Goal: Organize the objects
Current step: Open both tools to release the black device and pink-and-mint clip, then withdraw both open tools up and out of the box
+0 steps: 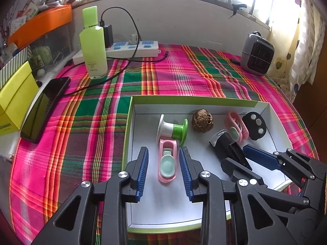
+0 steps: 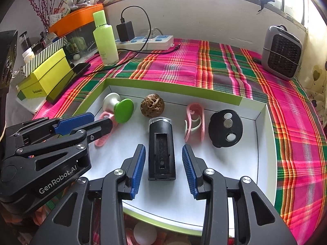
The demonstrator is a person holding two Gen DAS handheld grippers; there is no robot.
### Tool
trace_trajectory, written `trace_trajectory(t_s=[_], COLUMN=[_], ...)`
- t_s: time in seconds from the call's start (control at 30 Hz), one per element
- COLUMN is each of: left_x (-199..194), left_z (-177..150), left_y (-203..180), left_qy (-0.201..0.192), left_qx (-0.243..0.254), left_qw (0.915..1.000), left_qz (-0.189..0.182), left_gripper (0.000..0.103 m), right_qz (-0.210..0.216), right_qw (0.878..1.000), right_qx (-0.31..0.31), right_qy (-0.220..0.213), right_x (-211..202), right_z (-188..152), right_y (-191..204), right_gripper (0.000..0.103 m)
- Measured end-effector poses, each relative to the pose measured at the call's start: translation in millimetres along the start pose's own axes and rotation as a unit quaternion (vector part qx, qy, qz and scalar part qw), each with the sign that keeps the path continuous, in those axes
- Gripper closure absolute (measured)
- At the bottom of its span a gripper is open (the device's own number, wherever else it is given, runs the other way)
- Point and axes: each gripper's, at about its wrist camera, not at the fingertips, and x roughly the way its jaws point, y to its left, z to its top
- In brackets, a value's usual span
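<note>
A shallow white tray with a green rim [image 1: 130, 122] [image 2: 173, 85] lies on the plaid cloth. In it are a green-and-white spool [image 1: 172, 129] [image 2: 120, 108], a brown walnut-like ball [image 1: 202, 120] [image 2: 152, 106], a pink clip [image 1: 237, 126] [image 2: 195, 120] and a black oval disc [image 1: 254, 125] [image 2: 225, 128]. My left gripper [image 1: 163, 151] [image 2: 102, 119] is open astride a second pink-and-mint clip [image 1: 167, 163], pads clear of it. My right gripper [image 2: 162, 147] [image 1: 235, 153] is open around a black rectangular device [image 2: 161, 153] [image 1: 222, 143], with gaps on both sides.
A green bottle [image 1: 93, 45], a power strip with a charger [image 1: 132, 49] and cables stand at the back left. A dark phone [image 1: 43, 108] and a yellow box [image 1: 14, 102] line the left edge. A small grey heater [image 1: 257, 55] sits at the back right.
</note>
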Motion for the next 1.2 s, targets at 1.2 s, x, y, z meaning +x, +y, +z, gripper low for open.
trace_trajectory(t_s=[1.2], left_x=[-51.6], left_z=[-26.9], left_y=[7.4], left_qy=[-0.033], left_qx=[-0.014], left_qw=[0.9993], left_qz=[-0.003], left_gripper=[0.066], right_qz=[-0.006], right_qw=[0.999], right_qx=[0.011], right_qy=[-0.033], right_x=[-45.6], right_z=[-18.0], right_y=[10.5], right_gripper=[0.063])
